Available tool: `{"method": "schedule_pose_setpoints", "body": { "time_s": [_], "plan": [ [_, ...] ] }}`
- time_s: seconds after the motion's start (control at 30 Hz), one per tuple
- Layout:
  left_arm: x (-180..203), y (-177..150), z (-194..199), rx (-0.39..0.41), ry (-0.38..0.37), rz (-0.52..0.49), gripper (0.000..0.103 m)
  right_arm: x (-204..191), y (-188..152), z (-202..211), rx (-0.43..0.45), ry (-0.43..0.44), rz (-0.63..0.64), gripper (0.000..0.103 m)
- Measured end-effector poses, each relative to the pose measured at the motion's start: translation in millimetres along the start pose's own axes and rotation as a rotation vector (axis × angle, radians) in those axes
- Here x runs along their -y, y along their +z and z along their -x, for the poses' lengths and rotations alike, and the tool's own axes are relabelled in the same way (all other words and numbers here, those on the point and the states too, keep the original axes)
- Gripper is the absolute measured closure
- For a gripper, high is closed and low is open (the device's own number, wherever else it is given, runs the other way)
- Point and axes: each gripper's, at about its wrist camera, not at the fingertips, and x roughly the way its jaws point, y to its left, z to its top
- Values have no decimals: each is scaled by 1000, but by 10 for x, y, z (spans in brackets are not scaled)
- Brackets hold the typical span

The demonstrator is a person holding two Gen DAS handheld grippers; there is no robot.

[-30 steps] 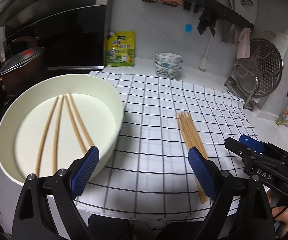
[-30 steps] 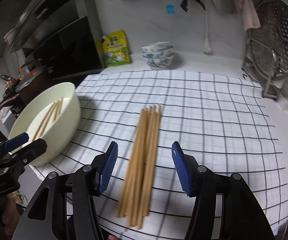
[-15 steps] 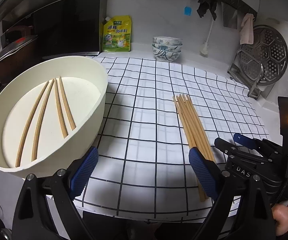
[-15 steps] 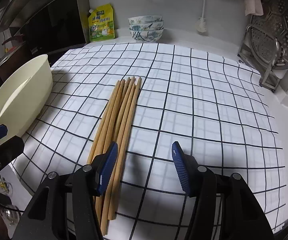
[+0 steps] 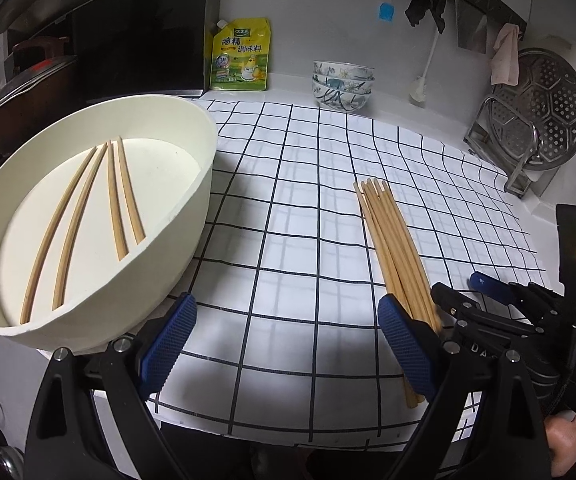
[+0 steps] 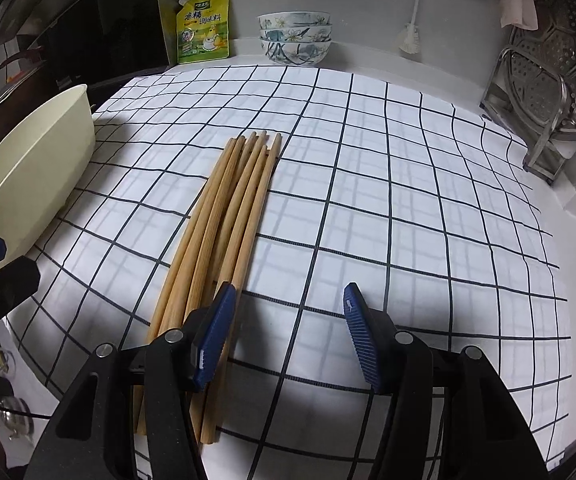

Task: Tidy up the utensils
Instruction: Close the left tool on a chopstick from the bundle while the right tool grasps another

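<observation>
now the right gripper [image 6: 285, 340], jaws wide open, hangs beside the chopstick bundle [image 6: 223, 224] on the bench, needing a leftward shift to grip, while the left gripper [image 5: 288, 348] waits open by the basin [image 5: 191, 216].

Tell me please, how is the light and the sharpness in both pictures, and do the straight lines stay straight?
Left wrist view: sharp, with fisheye bending of the checked cloth lines and of the chopsticks in the basin; dark corners. Right wrist view: also sharp, grid lines bow outward around the chopstick bundle; soft shadows on the cloth.
</observation>
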Motion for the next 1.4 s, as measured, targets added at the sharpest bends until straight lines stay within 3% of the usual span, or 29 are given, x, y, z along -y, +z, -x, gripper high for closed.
{"method": "schedule_pose_setpoints", "body": {
  "time_s": [0.27,0.4,0.77,1.0,1.4],
  "plan": [
    [68,-28,-56,-11,9,-9,13,-52,3,-8,-17,33,16,49],
    [123,-45,-83,-19,8,-18,13,-41,9,-49,-22,9,20,49],
    [336,-51,-271,-47,1,-27,13,395,-32,-55,-5,-1,-74,49],
    [423,-63,-477,-77,42,-39,13,615,-61,-11,5,25,-123,49],
    [522,-77,-598,-84,88,-80,8,620,-51,25,32,63,-113,49]
  ]
}}
